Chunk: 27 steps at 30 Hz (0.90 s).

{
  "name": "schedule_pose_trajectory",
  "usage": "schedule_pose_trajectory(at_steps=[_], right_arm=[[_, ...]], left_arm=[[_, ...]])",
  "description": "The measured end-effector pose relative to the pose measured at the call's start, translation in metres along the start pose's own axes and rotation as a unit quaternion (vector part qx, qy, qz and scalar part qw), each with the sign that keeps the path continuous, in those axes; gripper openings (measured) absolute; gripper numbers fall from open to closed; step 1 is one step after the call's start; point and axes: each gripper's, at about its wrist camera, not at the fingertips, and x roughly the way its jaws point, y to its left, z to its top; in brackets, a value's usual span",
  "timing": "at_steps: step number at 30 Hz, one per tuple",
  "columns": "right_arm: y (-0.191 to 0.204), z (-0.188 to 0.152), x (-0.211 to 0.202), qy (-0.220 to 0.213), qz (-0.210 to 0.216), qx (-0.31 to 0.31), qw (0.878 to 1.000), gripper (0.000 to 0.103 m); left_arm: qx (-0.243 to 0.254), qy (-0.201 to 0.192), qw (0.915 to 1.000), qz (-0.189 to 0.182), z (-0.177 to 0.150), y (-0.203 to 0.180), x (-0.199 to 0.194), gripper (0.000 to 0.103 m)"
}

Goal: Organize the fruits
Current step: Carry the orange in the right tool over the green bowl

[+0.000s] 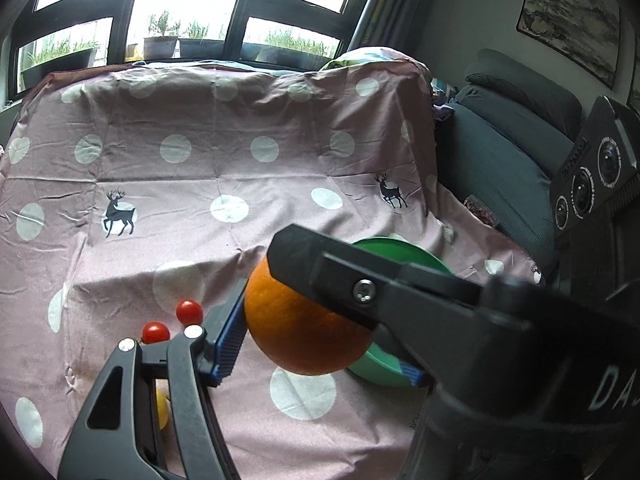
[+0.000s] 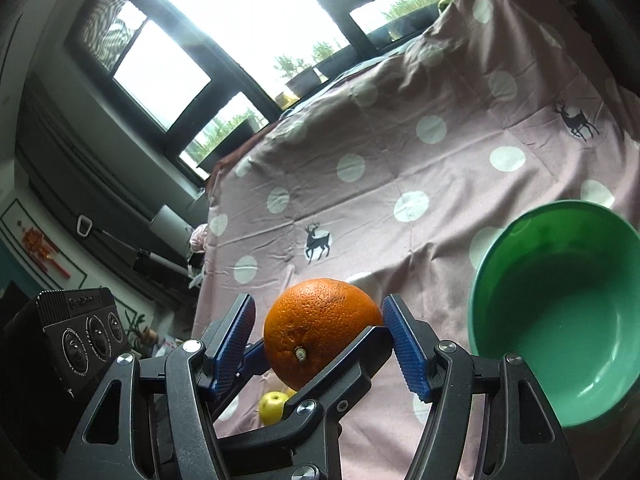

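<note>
The orange (image 1: 304, 336) hangs clear of the cloth-covered surface (image 1: 240, 140), pinched by the left hand-held gripper (image 1: 320, 354). The right hand-held gripper (image 2: 320, 342) flanks it too; its pads (image 2: 404, 344) sit right at the peel, but I cannot tell whether they press. The bowl (image 2: 560, 320) lies at 3 o'clock, the apple (image 2: 272, 406) at 7. In the left view, two tomatoes (image 1: 189, 311) lie at 9.
</note>
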Motion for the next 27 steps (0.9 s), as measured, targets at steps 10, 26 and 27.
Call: schedule_pose_trajectory(at_steps=[10,26,27], right_arm=[[-0.037,-0.002,-0.008,-0.016,-0.026,0.043,0.999,0.069],[-0.083,-0.01,-0.027,-0.029,-0.079,0.092,0.992,0.069],[-0.086,-0.011,-0.028,-0.028,-0.083,0.094,0.992,0.069]], left_arm=[[0.01,0.023,0.9992,-0.032,-0.008,-0.02,0.032,0.063],[0.023,0.07,0.9935,-0.087,-0.021,-0.05,0.068,0.063],[0.022,0.073,0.9929,-0.091,-0.022,-0.052,0.07,0.063]])
